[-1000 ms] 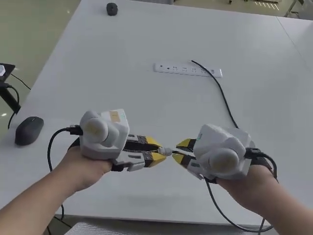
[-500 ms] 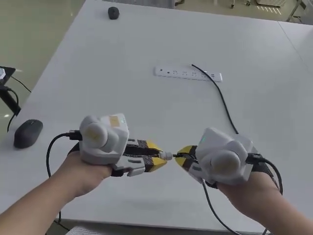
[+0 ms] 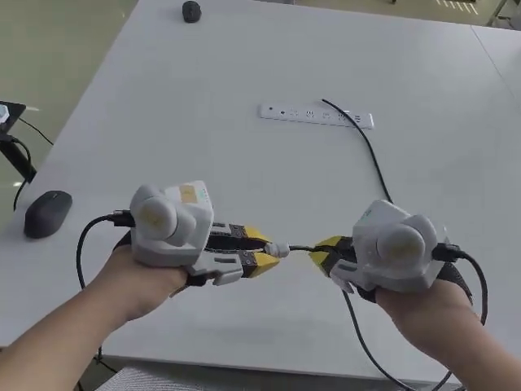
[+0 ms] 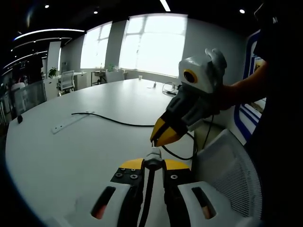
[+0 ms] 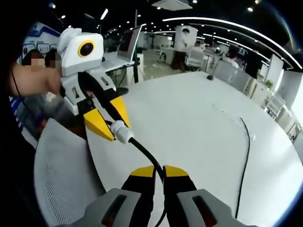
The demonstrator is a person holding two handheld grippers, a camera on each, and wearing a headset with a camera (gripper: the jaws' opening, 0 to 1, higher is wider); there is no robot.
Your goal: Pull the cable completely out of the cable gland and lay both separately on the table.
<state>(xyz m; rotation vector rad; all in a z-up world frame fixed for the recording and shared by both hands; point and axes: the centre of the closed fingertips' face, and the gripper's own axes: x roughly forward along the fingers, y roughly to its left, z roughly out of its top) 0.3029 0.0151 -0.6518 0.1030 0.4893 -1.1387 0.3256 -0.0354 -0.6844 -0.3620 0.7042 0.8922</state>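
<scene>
Two grippers are facing each other tip to tip above the near edge of the white table [image 3: 244,65], and the task's thing is hanging between them, clear of the surface. The cable gland [image 3: 279,250] is showing as a small light-grey fitting with a rounded nut, and the thin black cable [image 3: 301,248] is entering that nut and bridging the short gap to the other side, so the cable is not yet out of the gland. The left gripper [image 3: 264,254] is holding its yellow-tipped jaws drawn in tight on the gland's body; in the left gripper view the gland [image 4: 154,158] is sitting right at the jaw tips with only a narrow slot between them. The right gripper [image 3: 321,252] is pinching the cable, its jaws nearly together with just the cable's thickness between them; in the right gripper view the cable [image 5: 144,152] is running in a gentle curve from those tips up to the gland [image 5: 122,131], held by the left gripper [image 5: 110,120]. Farther back on the table, a white power strip [image 3: 316,116] is lying flat with its black cord [image 3: 370,159] trailing toward the right hand, and a dark mouse [image 3: 47,213] is resting near the left edge.
</scene>
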